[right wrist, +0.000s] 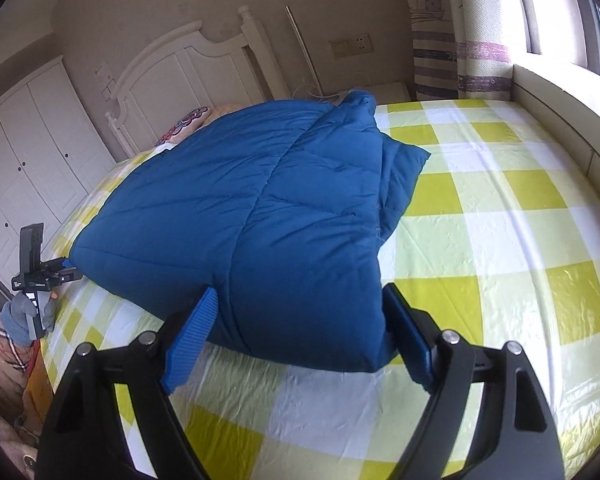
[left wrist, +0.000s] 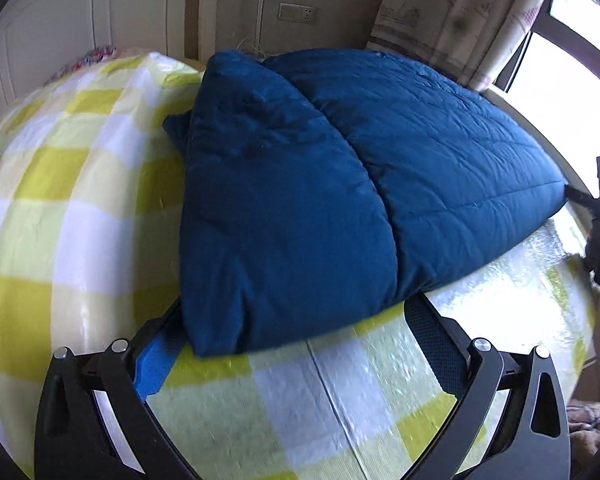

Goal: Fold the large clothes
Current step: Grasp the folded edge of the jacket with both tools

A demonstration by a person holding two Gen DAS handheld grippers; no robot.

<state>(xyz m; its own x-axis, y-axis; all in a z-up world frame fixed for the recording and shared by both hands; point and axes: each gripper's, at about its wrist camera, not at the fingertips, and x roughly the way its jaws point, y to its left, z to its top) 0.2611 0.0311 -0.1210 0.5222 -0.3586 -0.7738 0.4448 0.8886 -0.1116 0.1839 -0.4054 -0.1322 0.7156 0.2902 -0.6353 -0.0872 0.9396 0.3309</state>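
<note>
The blue quilted garment (right wrist: 252, 216) lies on the checked bed sheet (right wrist: 500, 220) already folded over into a thick bundle, with both the left gripper (left wrist: 296, 344) and right gripper (right wrist: 300, 328) spread wide at its near edge, gripping nothing, so perhaps one tidying fold remains.

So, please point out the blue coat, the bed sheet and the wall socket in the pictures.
blue coat (right wrist: 260, 208): right wrist view, on the quilted top panel.
bed sheet (right wrist: 500, 216): right wrist view, on a bare checked part.
wall socket (left wrist: 298, 13): left wrist view, on the middle of the plate.
</note>
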